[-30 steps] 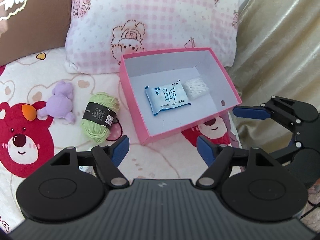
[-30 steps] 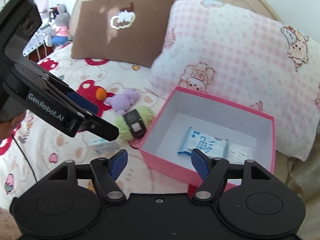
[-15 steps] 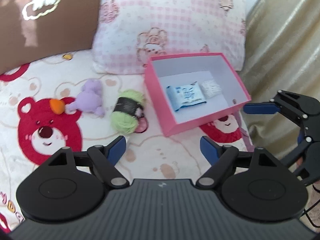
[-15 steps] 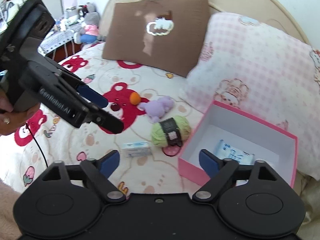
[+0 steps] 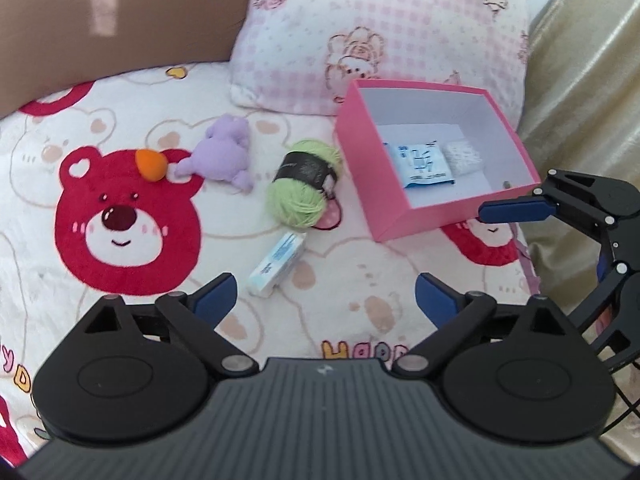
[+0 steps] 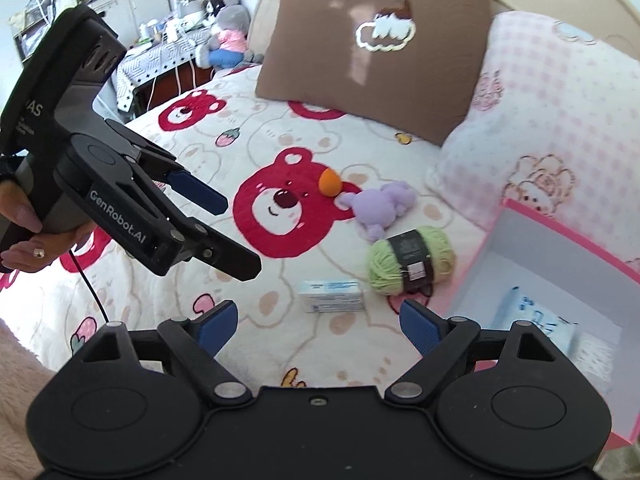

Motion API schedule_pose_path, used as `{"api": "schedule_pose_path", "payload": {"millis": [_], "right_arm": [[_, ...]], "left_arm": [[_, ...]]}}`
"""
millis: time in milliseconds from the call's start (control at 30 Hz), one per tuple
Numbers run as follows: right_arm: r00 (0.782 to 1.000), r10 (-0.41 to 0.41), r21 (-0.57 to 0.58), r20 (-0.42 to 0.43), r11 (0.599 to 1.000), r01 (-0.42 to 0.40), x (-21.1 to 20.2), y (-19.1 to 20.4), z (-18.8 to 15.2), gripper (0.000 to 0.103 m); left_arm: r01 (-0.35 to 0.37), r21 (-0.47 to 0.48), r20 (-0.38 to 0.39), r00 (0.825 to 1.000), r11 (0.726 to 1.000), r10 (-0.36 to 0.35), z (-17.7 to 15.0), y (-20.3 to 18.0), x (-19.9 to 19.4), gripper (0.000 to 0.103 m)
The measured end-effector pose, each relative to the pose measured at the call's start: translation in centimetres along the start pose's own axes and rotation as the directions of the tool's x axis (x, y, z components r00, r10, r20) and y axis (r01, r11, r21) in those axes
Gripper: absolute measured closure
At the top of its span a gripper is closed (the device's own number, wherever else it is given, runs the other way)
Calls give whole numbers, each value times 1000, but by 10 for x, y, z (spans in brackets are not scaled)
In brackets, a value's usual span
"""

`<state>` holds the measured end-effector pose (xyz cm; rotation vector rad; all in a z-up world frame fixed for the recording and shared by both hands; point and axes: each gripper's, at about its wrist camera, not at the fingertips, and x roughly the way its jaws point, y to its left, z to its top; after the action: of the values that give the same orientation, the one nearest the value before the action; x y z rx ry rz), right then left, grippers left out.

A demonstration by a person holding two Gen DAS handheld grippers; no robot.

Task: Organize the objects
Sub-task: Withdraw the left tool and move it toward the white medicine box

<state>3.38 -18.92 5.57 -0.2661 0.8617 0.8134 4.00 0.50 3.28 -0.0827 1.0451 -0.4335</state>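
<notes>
Since one second ago both our views have drawn back from the pink box (image 5: 400,196), so more of the bed (image 5: 340,272) shows, and a small white and blue carton (image 5: 277,265), which the left view did not show before, now lies on the sheet near the box.

We use the pink box as landmark. Inside it lie a blue tissue pack (image 5: 422,165) and, just beside it, a white packet (image 5: 464,157) whose content we cannot make out. In the right view the box (image 6: 560,240) is cut off by the frame edge, and our own tool body hides part of its floor. Just left of the box lies the green yarn ball (image 5: 305,189) with its dark band; further left are the purple plush toy (image 5: 224,152) and the orange ball (image 5: 151,165), which touches the toy. The text on the carton is too blurred to read.

Our left tool (image 5: 325,299) hangs above the sheet near the carton; its jaws are opening and nothing is between them. Our right tool (image 6: 317,323) stands wide apart with nothing in it, and in the left view only its upper finger (image 5: 516,209) shows clearly, at the near right corner of the box. A hand (image 6: 28,236) holds the left tool's handle, partly cut off at the frame edge.
</notes>
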Motion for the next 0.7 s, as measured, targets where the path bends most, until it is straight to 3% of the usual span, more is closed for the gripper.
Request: {"api": "schedule_pose_path", "payload": {"millis": [333,567,700], "right_arm": [[995,93,-34,46,995,-91,37,10,4,12],[996,84,-102,2,991,-84,72,17,-6,12],[995,95,-60,3,994,-95,92,7,-11,12]], "left_arm": [[-47,-71,-4,999,996,46,-5,34,14,2],[-40,-125,-22,999,991,38,-11,51,32,2],[-56,-138,-39,998,989,51,-17,59,47,3]]}}
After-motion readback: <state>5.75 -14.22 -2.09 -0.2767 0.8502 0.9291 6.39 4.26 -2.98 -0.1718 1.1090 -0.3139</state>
